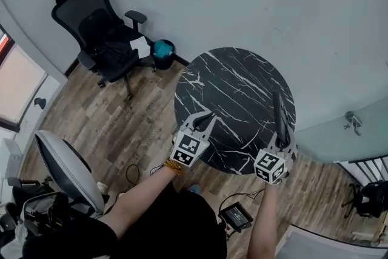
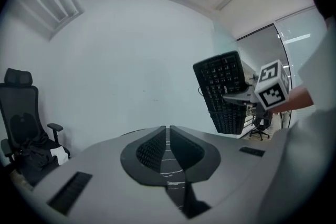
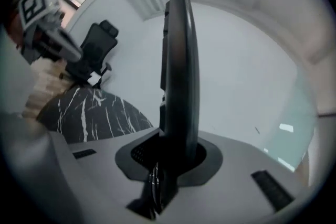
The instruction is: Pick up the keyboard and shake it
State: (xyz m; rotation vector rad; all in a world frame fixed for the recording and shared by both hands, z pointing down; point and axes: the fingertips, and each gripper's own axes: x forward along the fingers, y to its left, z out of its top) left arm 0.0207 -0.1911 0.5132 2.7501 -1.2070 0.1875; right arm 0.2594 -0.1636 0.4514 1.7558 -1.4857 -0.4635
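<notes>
The black keyboard (image 1: 278, 113) is held up on edge above the right side of the round black marble table (image 1: 230, 88). My right gripper (image 1: 282, 141) is shut on its lower end. In the right gripper view the keyboard (image 3: 178, 65) rises edge-on straight out of the jaws of the right gripper (image 3: 176, 147). My left gripper (image 1: 208, 116) hovers over the table's near-left edge, shut, with nothing between its jaws. From the left gripper view the left gripper (image 2: 168, 131) is shut and bare, and the keyboard (image 2: 223, 92) shows its keys at upper right, apart from it.
A black office chair (image 1: 100, 39) and a teal bin (image 1: 162, 48) stand by the far wall on the wood floor. A white curved object (image 1: 66, 170) is at near left. A small black device (image 1: 235, 215) with cables lies on the floor by the person's feet.
</notes>
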